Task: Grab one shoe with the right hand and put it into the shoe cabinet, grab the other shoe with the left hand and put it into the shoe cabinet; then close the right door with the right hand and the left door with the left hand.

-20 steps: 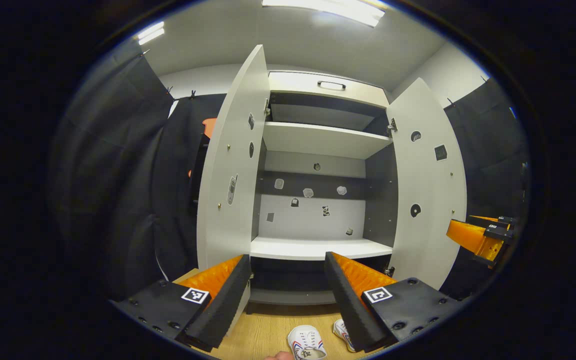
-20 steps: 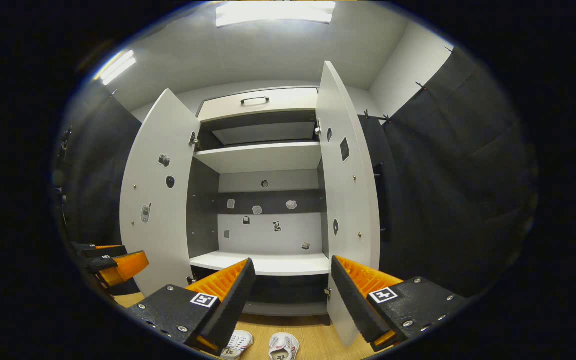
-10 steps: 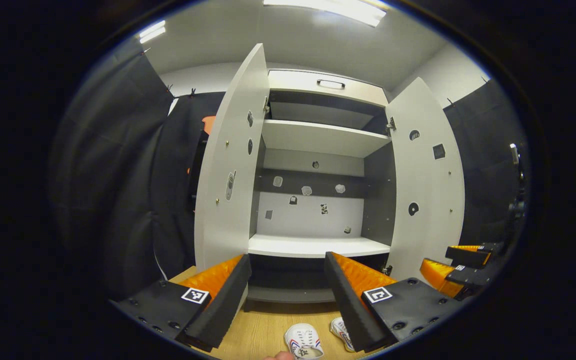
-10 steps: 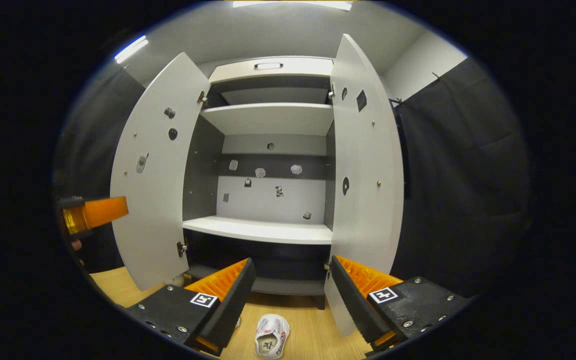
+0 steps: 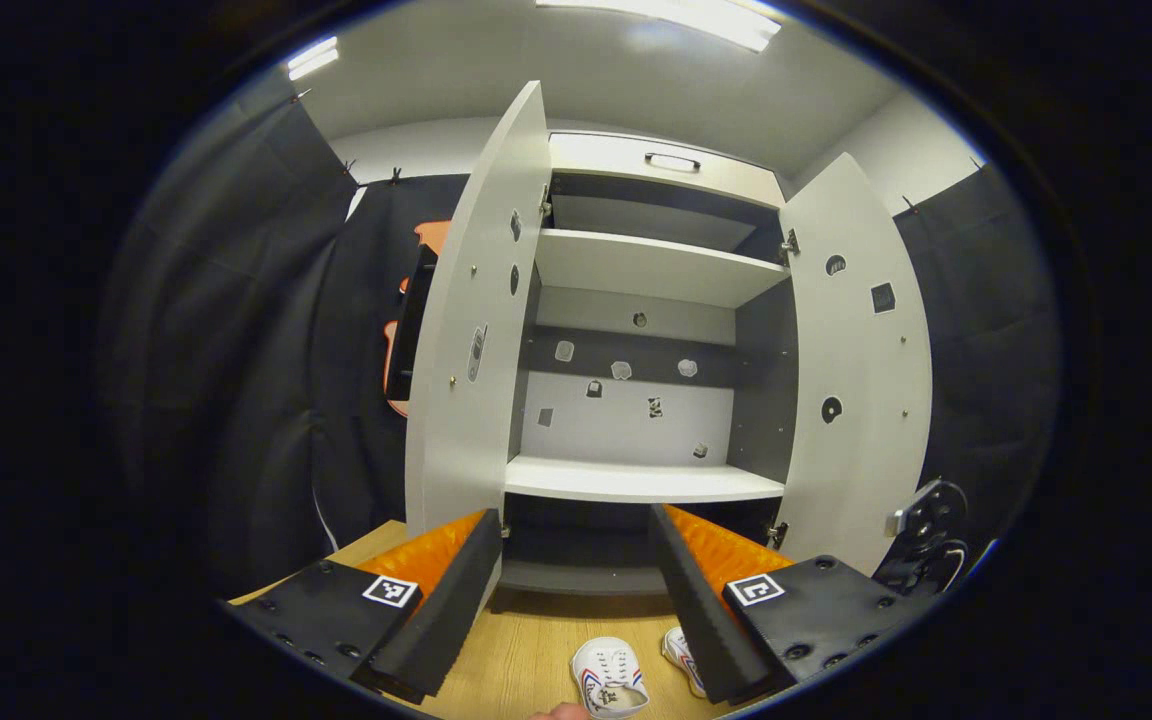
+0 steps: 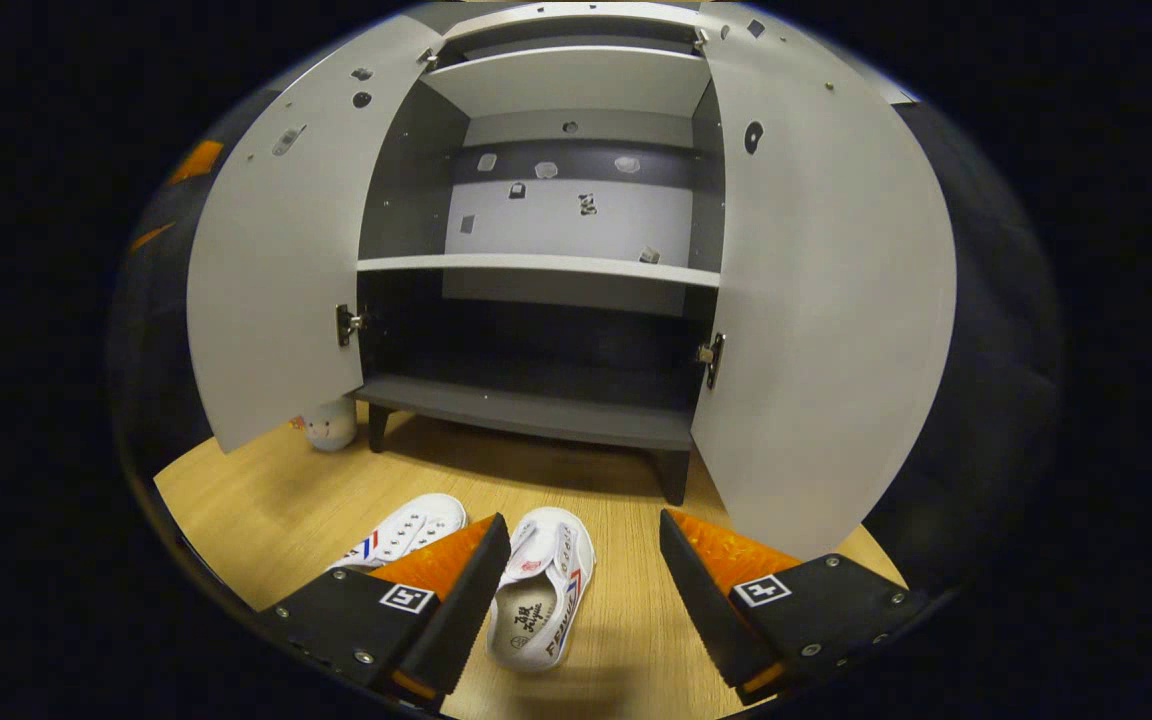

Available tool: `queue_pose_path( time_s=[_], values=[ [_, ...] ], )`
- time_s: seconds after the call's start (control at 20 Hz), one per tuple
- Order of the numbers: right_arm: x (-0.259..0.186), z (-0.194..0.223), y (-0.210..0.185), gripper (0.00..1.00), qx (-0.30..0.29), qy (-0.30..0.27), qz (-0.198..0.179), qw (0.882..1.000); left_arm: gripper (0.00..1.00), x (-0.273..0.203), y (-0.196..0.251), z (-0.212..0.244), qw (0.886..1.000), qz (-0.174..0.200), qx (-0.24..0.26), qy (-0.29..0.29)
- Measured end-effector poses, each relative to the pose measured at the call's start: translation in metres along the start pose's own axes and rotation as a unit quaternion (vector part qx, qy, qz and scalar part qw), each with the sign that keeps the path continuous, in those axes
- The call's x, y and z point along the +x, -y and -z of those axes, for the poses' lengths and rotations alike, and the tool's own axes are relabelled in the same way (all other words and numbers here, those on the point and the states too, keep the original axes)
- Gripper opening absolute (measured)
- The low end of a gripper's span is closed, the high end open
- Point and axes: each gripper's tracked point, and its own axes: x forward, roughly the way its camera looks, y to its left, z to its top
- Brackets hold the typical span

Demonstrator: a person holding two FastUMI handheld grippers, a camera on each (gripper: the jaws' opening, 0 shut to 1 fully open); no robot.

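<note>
- The right gripper (image 6: 581,590) has its fingers wide apart and grips nothing; it hangs over the wooden floor (image 6: 266,510) in front of the shoe cabinet (image 6: 536,265), with the right shoe (image 6: 543,588) lying between its fingers on the floor below, not touched.
- The left shoe (image 6: 401,530) lies just beside that one, partly behind the right gripper's left finger.
- The left gripper (image 5: 576,590) is likewise spread open and empty, held higher, facing the cabinet's middle shelf (image 5: 636,480).
- The left gripper view catches both shoes at its bottom edge, in front of the cabinet.
- Both doors, left door (image 6: 276,250) and right door (image 6: 826,300), stand open.
- The right gripper view shows the cabinet's dark bottom shelf (image 6: 526,410) and a small white figure (image 6: 329,425) by the cabinet's left leg; the left gripper view shows the top handle (image 5: 673,160).
</note>
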Motion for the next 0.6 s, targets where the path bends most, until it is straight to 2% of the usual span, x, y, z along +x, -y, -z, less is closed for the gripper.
queue_pose_path(
  time_s=[0.3,0.5,0.6],
  values=[
    [0.03,0.069,-0.002,0.9,-0.031,-0.077,-0.004,0.997,0.96,-0.001,-0.002,0.006,1.0,-0.005,0.005,-0.008],
    [0.051,0.091,0.004,0.86,-0.051,-0.106,0.001,0.993,0.96,0.001,0.003,0.007,1.0,0.0,0.009,-0.009],
    [0.062,0.095,0.004,0.82,-0.044,-0.11,0.001,0.993,0.96,0.001,0.005,0.009,1.0,0.002,0.008,-0.011]
  ],
)
